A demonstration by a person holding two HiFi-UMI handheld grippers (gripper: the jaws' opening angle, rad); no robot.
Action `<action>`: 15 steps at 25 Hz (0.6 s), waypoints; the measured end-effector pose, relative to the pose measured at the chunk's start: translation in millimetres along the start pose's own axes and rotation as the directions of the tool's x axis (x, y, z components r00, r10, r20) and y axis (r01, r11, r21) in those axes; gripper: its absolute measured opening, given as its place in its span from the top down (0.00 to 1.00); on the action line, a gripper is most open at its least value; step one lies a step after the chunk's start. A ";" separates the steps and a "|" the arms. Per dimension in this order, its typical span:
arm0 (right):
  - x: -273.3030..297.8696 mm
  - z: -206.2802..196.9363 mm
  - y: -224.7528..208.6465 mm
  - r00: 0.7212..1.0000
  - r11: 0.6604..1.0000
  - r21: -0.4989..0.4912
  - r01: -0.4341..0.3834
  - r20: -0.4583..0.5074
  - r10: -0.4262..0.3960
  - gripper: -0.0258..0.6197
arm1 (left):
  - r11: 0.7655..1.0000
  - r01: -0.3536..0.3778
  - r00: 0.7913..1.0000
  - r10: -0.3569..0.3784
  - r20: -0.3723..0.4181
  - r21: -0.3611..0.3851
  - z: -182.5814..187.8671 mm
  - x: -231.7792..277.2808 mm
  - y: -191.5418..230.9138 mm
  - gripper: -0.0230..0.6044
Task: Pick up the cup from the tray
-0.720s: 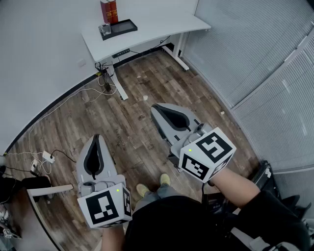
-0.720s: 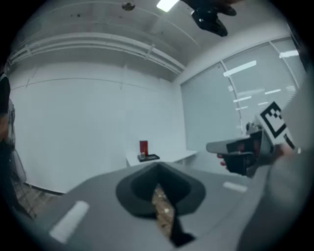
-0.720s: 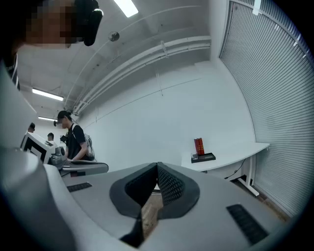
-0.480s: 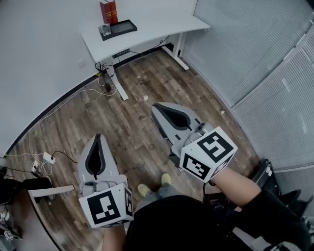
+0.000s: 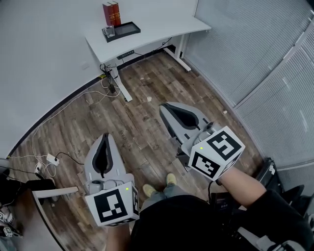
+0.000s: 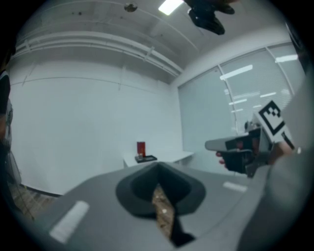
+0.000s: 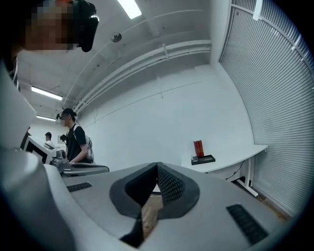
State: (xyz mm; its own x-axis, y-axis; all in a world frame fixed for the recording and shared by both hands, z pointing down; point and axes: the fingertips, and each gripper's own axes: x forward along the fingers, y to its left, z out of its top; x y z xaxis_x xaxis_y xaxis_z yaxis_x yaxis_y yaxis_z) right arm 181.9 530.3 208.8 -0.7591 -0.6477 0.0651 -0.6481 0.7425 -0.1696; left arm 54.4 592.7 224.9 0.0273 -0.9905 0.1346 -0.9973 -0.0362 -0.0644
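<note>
Head view: we are only approaching. The left gripper [image 5: 104, 139] and right gripper [image 5: 168, 108] are closed and empty, with the cup [image 5: 110, 31] on its tray [image 5: 128, 28] well ahead. Next we must close in and open one gripper's jaws.

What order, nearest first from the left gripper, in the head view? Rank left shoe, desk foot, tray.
From the left gripper:
1. Left shoe, on the floor below, to its right.
2. Desk foot, ahead, mid-room.
3. Tray, on the far desk.

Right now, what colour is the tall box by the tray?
The box is red; the head view shows it best.
</note>
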 end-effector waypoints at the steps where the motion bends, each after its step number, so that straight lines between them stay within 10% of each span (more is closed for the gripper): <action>1: 1.5 0.0 3.2 1.000 1.000 -0.001 0.001 0.001 -0.001 0.94 | 1.000 0.003 1.000 -0.003 0.000 -0.005 -1.0 -1.5 2.9 0.96; 15: 29.5 0.4 64.3 0.999 0.996 -0.080 -0.050 0.017 0.052 0.94 | 0.999 -0.029 0.999 0.030 0.025 -0.024 -5.5 -32.3 58.1 0.96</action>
State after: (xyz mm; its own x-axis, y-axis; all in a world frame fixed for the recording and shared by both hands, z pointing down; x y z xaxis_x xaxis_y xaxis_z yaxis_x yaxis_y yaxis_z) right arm 117.8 558.9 199.4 -0.7904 -0.6113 0.0398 -0.6120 0.7853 -0.0935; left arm -4.7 623.3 222.3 -0.0006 -0.9942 0.1076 -0.9990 -0.0042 -0.0443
